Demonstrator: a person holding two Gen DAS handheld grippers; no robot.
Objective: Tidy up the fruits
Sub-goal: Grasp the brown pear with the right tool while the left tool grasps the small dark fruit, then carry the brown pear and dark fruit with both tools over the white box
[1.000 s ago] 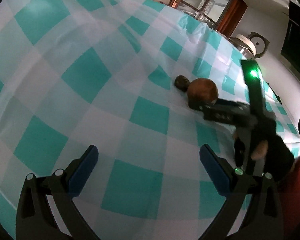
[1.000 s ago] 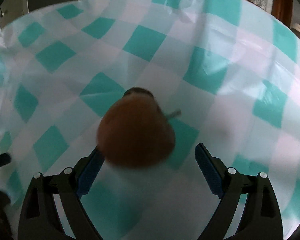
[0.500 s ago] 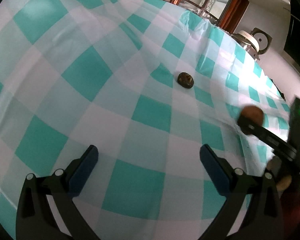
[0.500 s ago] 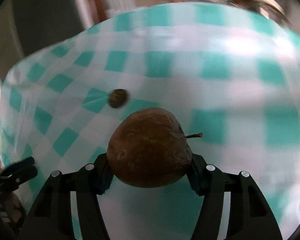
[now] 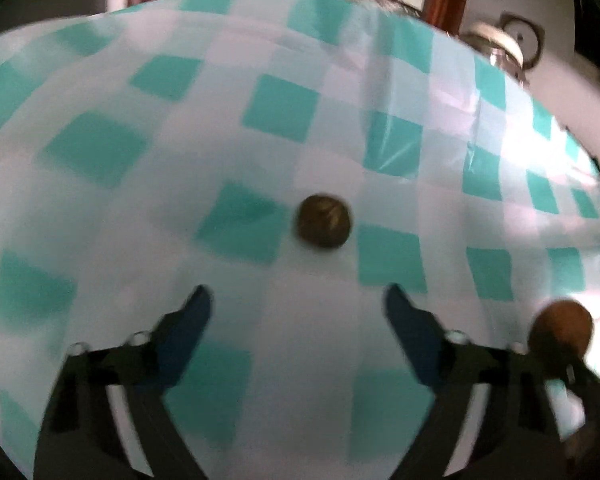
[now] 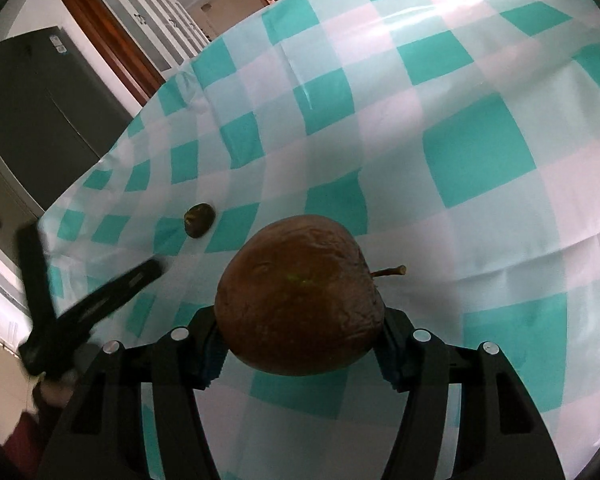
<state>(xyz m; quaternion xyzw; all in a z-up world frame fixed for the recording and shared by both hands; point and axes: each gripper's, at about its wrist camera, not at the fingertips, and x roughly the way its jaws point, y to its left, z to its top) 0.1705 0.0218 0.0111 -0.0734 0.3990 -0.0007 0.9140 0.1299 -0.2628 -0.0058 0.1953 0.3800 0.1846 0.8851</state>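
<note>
A wrinkled brown apple (image 6: 300, 296) with a stem is held between the pads of my right gripper (image 6: 300, 344), lifted above the checked tablecloth (image 6: 460, 160). It shows in the left wrist view (image 5: 560, 330) at the lower right. A small dark shrivelled fruit (image 5: 324, 220) lies on the cloth just ahead of my left gripper (image 5: 298, 304), which is open and empty. The small fruit also shows in the right wrist view (image 6: 199, 219), with the left gripper (image 6: 96, 304) close to its lower left.
The teal and white tablecloth (image 5: 140, 140) covers the whole table. A dark fridge (image 6: 32, 108) and a wooden door frame (image 6: 112, 40) stand beyond the far edge. A kettle-like appliance (image 5: 496, 44) sits behind the table at the far right.
My right gripper shut on the apple and lifted it away to the right. My left gripper moved forward toward the small dark fruit, which now lies centred ahead of it.
</note>
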